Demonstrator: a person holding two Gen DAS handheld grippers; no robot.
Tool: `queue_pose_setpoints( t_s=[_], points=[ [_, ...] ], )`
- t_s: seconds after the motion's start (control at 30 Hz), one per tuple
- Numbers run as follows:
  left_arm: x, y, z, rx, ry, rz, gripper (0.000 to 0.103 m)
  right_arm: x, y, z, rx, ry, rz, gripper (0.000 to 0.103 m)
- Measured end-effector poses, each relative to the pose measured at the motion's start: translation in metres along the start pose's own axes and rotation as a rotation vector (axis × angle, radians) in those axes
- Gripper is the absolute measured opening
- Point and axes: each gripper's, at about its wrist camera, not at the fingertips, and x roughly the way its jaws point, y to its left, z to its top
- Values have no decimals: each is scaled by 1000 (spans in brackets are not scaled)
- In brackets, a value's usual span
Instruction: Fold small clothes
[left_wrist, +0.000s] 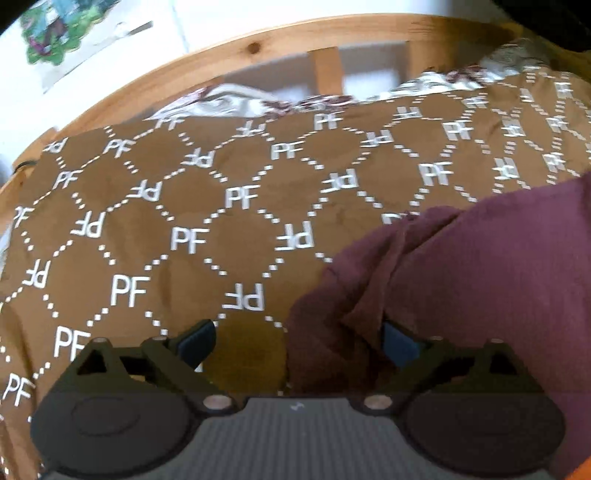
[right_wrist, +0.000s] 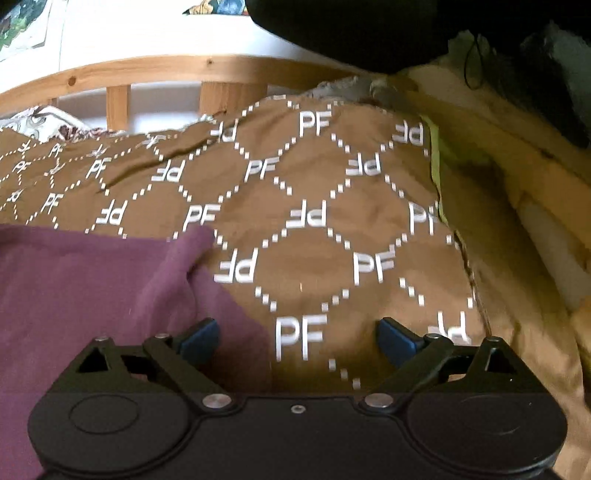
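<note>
A maroon garment (left_wrist: 461, 280) lies on a brown bedspread printed with white "PF" letters (left_wrist: 207, 206). In the left wrist view it fills the lower right, and its left edge lies between my open fingers. My left gripper (left_wrist: 297, 345) is open just above that edge. In the right wrist view the same garment (right_wrist: 85, 288) fills the lower left, with a raised fold near the middle. My right gripper (right_wrist: 297, 341) is open, its left finger over the garment's right edge and its right finger over bare bedspread (right_wrist: 332, 229).
A wooden bed rail (left_wrist: 236, 55) with slats runs along the far side, also in the right wrist view (right_wrist: 155, 70). Patterned bedding (left_wrist: 236, 101) is bunched by the rail. Tan bedding (right_wrist: 517, 229) and a dark object (right_wrist: 369, 29) lie at the right.
</note>
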Motion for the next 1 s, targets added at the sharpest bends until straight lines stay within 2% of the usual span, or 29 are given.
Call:
queue_pose_setpoints(
  t_s=[0.13,0.3,0.37,0.47,0.57,0.73,0.87,1.0],
  points=[
    [2,17,16,-86,-7,35,98,-17,1,-9,-24,-11,29,102],
    [-13,50,32,-213,-45,34,99,-36,3,-17,-61,-28,68,102],
    [-19,55,32,-236,-60,29,103,-43,5,-22,-69,-40,84,102],
    [-23,46,23,-211,-73,-2,103,-50,8,-31,-71,-47,122,102],
    [-19,24,12,-140,-48,-21,103,-51,13,-42,-85,-50,130,102],
    [-3,-6,-1,-64,14,52,103,-49,9,-60,-61,-76,51,102],
    [9,-1,-3,-90,70,132,102,-52,-3,-77,-60,-135,14,102],
    [9,10,-4,-135,79,122,103,-61,-10,-88,-38,-200,43,102]
  ],
)
